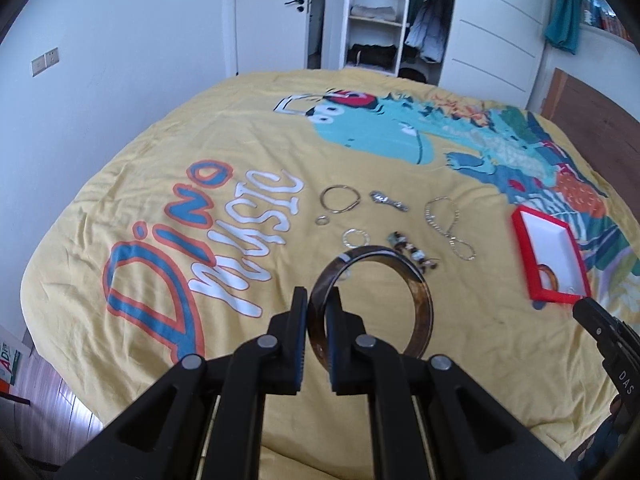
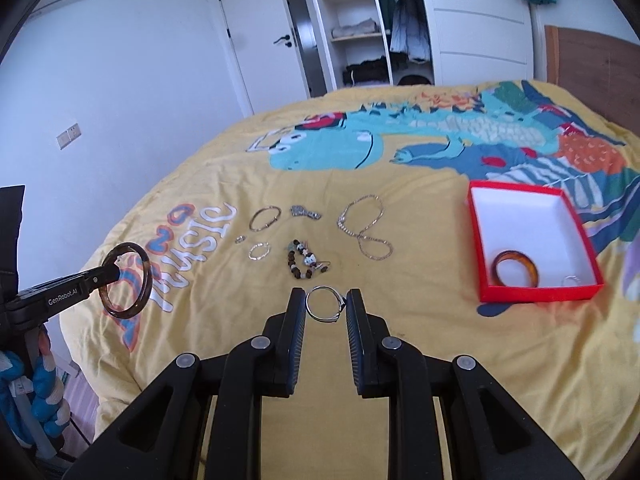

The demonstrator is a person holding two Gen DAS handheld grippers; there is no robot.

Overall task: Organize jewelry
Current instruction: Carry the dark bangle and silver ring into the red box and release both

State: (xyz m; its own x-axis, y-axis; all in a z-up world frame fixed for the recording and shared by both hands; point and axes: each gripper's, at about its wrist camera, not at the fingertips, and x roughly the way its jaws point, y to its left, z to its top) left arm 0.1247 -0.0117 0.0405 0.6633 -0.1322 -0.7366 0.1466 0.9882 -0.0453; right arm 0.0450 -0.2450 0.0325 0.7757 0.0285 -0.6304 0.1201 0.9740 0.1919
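Observation:
My left gripper (image 1: pixel 318 300) is shut on a dark brown bangle (image 1: pixel 420 300) and holds it above the yellow bedspread; it also shows at the left of the right wrist view (image 2: pixel 128 284). My right gripper (image 2: pixel 325 304) holds a thin silver bangle (image 2: pixel 324 304) between its fingertips. A red box (image 2: pixel 536 292) with a white inside sits to the right and holds an amber bangle (image 2: pixel 514 273) and a small silver ring (image 2: pixel 572 280). Loose on the bedspread lie a silver chain necklace (image 2: pixel 362 224), a bead bracelet (image 2: pixel 304 264), a silver bangle (image 2: pixel 264 218) and smaller silver pieces.
The yellow dinosaur bedspread (image 2: pixel 400 360) covers the whole bed. A white wall and door lie to the left, an open wardrobe (image 2: pixel 360 24) behind the bed, and a wooden headboard (image 2: pixel 592 68) at the right. Blue items (image 2: pixel 44 392) hang off the bed's left edge.

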